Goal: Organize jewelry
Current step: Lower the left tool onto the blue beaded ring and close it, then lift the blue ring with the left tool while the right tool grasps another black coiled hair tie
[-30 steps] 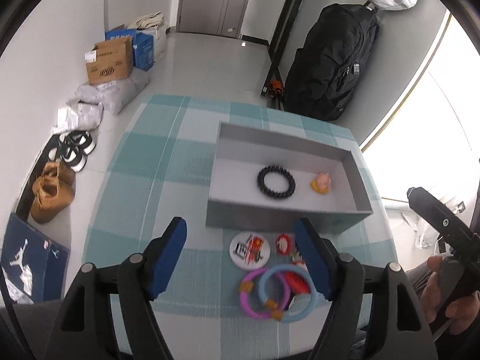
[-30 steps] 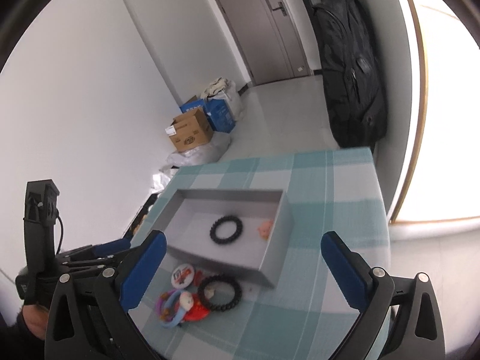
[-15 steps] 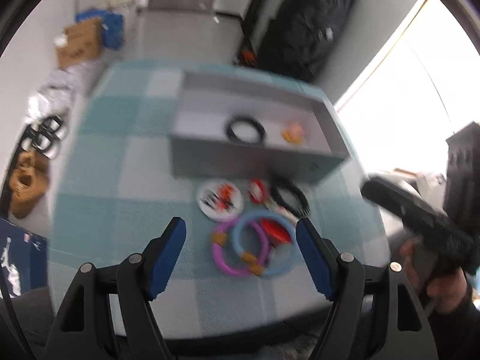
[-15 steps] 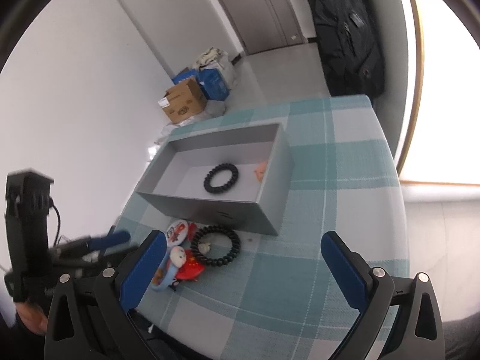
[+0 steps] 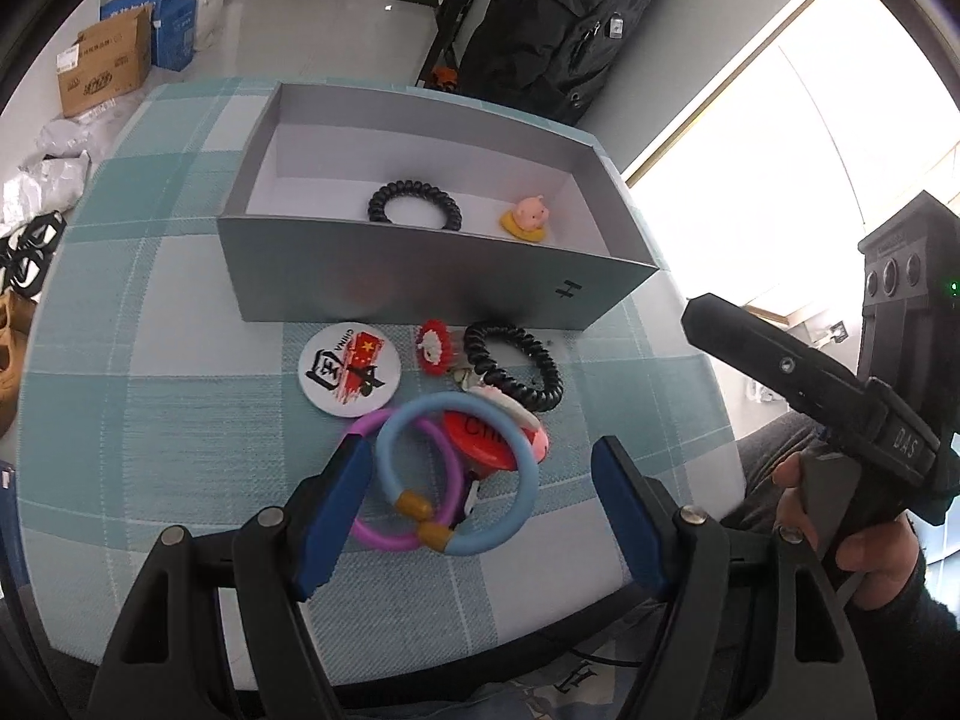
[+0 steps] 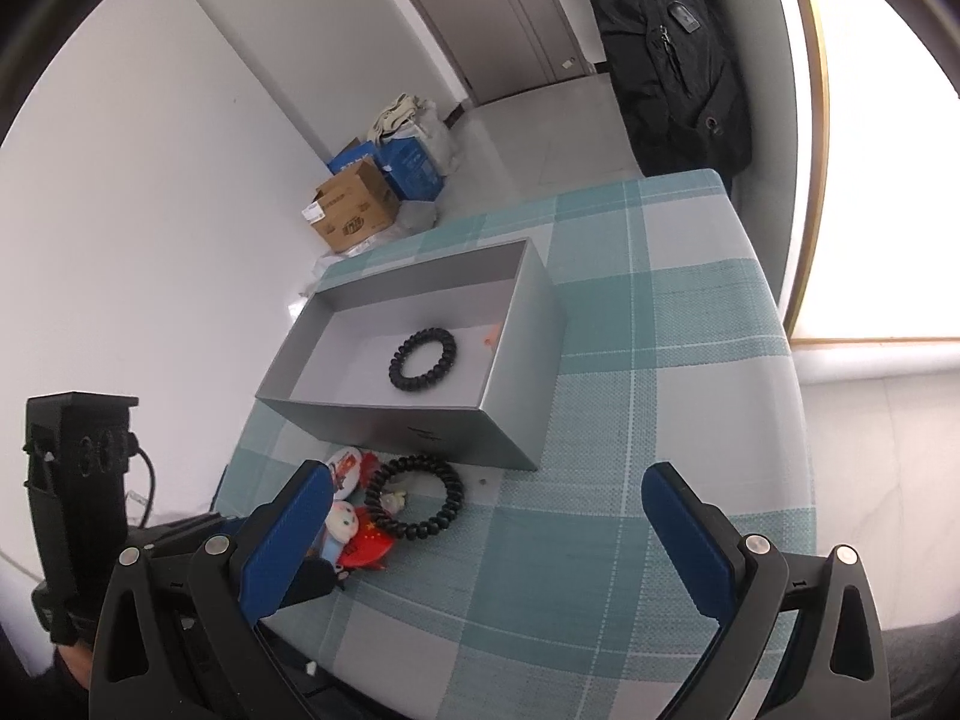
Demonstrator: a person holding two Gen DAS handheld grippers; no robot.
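Jewelry is lying in a loose pile on the bench just ahead of the left claw (image 5: 480, 480), which is dropping in from higher up: the blue bangle (image 5: 459, 474) and purple bangle (image 5: 408, 480) are now sitting between its wide-open, empty fingers. A black coil tie (image 5: 513, 363) is waiting just beyond, against the grey box (image 5: 420, 282), which is already holding another. The right claw (image 6: 486, 528) is also coming closer, agape and empty. A bangle pickup looks imminent.

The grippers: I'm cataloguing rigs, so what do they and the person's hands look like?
Both grippers, left gripper and right gripper, have black angular frames with silver screws and blue finger pads. The right one's black handle reads "DAS"; a green light glows on its camera block. The right hand is bare, with a dark sleeve.
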